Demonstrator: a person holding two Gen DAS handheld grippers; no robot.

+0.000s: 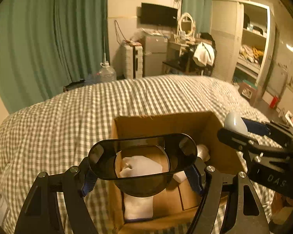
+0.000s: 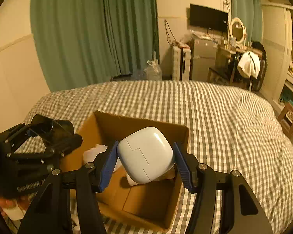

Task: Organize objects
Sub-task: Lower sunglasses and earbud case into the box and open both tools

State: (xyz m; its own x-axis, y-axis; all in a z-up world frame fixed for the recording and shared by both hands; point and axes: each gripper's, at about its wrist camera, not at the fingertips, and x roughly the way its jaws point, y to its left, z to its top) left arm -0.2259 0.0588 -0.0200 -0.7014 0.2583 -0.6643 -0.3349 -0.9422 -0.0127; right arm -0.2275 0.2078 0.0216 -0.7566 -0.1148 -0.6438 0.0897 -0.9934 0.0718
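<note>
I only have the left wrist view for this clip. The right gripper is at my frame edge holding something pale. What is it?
Observer: A pale blue rounded plastic case with a stepped seam, clamped between the right gripper and its blue pads.
Operator: Is it above the open cardboard box?
Observer: Yes, it is over the open cardboard box, not resting on the bottom.
Operator: How does my left gripper look from there?
Observer: The left gripper holds the black oval plastic ring beside the box's left wall, over the checked bedspread.

Left gripper (image 1: 142,173) clamped on load; right gripper (image 2: 146,163) likewise (both level, side by side).
</note>
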